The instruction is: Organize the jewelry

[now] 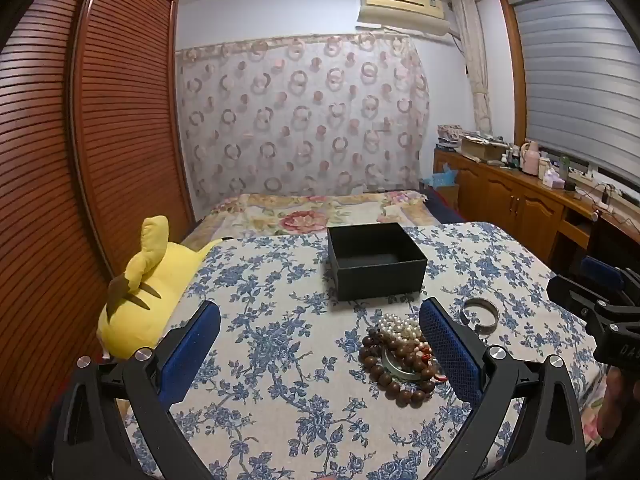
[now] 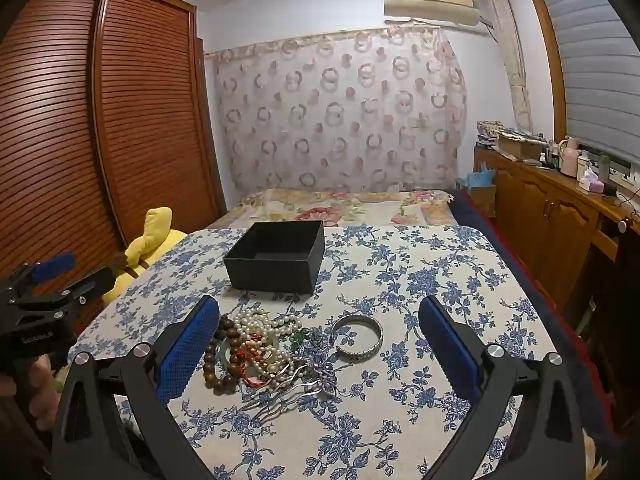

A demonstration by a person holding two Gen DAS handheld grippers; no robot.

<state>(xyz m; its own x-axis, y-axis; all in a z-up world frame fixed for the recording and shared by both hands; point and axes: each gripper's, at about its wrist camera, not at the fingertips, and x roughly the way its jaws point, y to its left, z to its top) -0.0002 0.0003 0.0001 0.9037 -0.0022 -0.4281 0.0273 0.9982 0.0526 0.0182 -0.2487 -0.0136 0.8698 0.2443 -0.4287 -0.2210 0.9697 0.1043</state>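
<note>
An open black box (image 1: 376, 264) (image 2: 276, 258) stands empty on the floral tablecloth. In front of it lies a tangled pile of jewelry (image 1: 400, 354) (image 2: 260, 348): brown wooden beads, white pearls, red beads, a pale bangle and silver hairpins (image 2: 288, 390). A silver bangle (image 1: 479, 314) (image 2: 358, 338) lies just right of the pile. My left gripper (image 1: 320, 346) is open and empty, above the near table, with the pile by its right finger. My right gripper (image 2: 320, 344) is open and empty, with the pile and the bangle between its fingers.
A yellow plush toy (image 1: 144, 300) (image 2: 154, 240) lies at the table's left edge by a wooden louvred wardrobe (image 1: 80, 160). A bed (image 1: 316, 210) stands behind the table. A wooden cabinet (image 2: 560, 204) with clutter runs along the right.
</note>
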